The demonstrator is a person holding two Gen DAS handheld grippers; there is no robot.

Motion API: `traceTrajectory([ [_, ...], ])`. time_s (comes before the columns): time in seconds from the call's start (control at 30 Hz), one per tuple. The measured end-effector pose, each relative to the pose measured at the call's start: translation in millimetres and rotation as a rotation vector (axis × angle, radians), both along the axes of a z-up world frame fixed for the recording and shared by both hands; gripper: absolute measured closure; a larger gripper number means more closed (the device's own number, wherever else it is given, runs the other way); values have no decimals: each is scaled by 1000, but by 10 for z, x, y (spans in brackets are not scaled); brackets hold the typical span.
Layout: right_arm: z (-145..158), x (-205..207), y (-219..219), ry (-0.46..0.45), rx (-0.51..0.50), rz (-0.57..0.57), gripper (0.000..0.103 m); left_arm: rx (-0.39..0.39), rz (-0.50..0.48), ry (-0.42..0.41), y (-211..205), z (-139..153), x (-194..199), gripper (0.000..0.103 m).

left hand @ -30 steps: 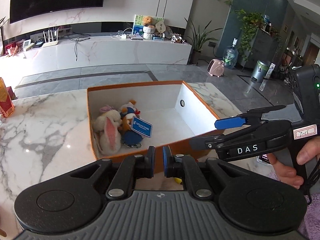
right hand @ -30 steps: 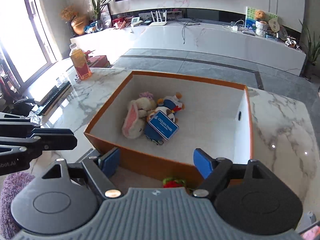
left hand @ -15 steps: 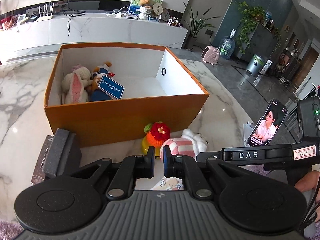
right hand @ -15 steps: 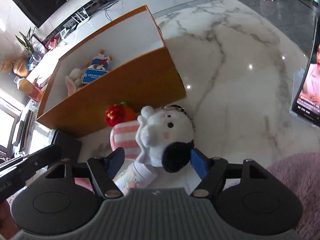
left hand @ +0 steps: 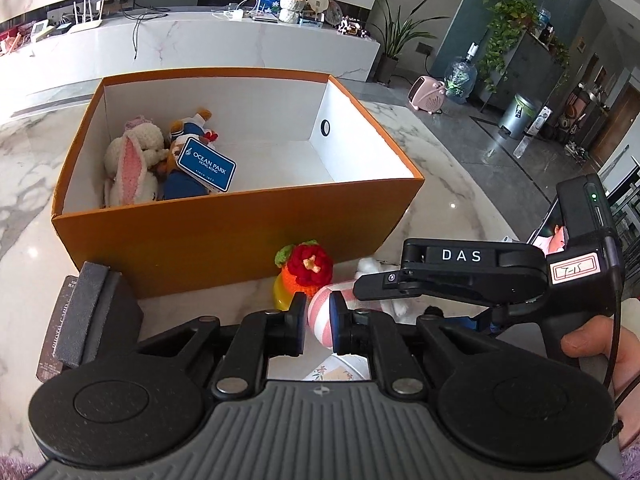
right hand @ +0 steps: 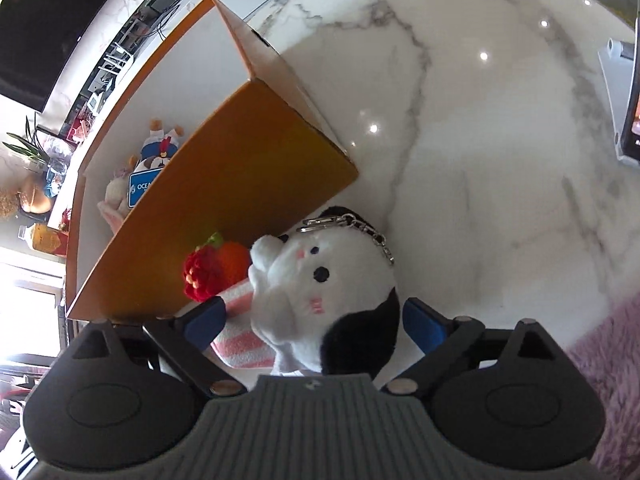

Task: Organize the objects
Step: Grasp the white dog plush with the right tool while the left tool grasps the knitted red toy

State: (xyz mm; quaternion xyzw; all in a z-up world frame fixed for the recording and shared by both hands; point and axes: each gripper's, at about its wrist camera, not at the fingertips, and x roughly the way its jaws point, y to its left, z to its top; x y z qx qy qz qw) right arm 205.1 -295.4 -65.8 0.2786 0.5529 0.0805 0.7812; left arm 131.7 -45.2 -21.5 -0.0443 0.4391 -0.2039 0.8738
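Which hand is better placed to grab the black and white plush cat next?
The right. The right gripper already has its opening jaws on either side of the plush cat, not yet touching. The left gripper is nearly closed in front of the pink striped toy.

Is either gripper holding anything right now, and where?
Nothing held. Right gripper opening, pads astride the cat plush; left gripper empty, opening slightly.
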Motion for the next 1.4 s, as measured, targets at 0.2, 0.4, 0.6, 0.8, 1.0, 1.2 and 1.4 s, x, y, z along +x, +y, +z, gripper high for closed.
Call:
traceTrajectory([
  [0.2, -198, 76, 9, 53, 64, -21, 17, 9, 11, 19, 10, -61, 62, 88],
  [0.4, -100, 29, 55, 22, 5, 20, 29, 21, 7, 22, 20, -83, 106, 87],
  [0.6, 162, -13, 222, -70, -202, 200, 30, 30, -28, 28, -1, -96, 181, 75],
  [0.8, 259, 1, 366, -143, -419, 415, 29, 20, -48, 17, -81, -120, 288, 46],
  [1.0, 188, -39, 382, -174, -472, 486, 28, 45, -80, 29, -279, -242, 419, 43],
  [1.2, 231, -67, 352, -177, -482, 457, 19, 85, -61, 44, -383, -373, 542, 43],
  [1.4, 249, -95, 166, -157, -396, 390, 18, 146, -61, 20, -448, -445, 557, 46],
])
